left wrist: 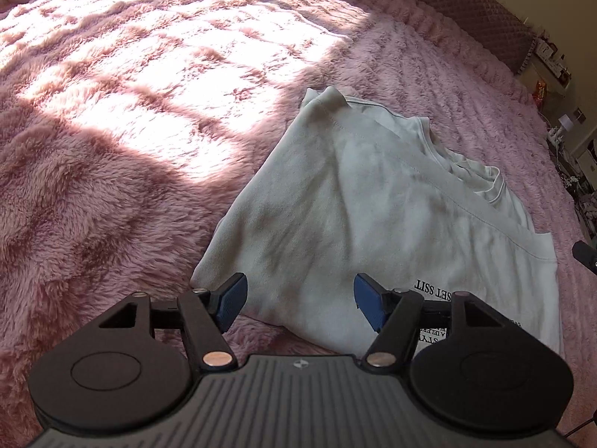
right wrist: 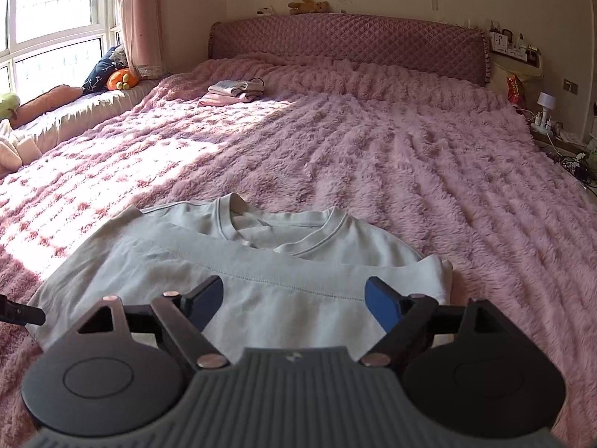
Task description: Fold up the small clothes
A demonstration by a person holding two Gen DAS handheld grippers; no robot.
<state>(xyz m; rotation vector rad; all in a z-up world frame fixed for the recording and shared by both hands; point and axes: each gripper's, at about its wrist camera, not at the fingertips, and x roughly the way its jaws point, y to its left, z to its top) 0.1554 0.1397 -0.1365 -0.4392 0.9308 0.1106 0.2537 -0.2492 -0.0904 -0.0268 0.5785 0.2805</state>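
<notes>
Pale grey cotton, the shirt (right wrist: 238, 280) lies partly folded on the pink plush bed cover (right wrist: 429, 171). Both the left tool (left wrist: 300, 304) and right tool (right wrist: 294, 304) are held wide open above it, nothing gripped. The hem should be pinched at both corners together and laid squarely toward the collar.

T-shirt (left wrist: 373, 201) print partly behind gripper housing

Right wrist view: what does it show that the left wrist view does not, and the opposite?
Only the right wrist view shows the window, the plush toys on the headboard and the collar opening.

Only the left wrist view shows the black printed text on the shirt.

Both show the pale shirt on the pink blanket, the folded pile, and an open, empty tool.
</notes>
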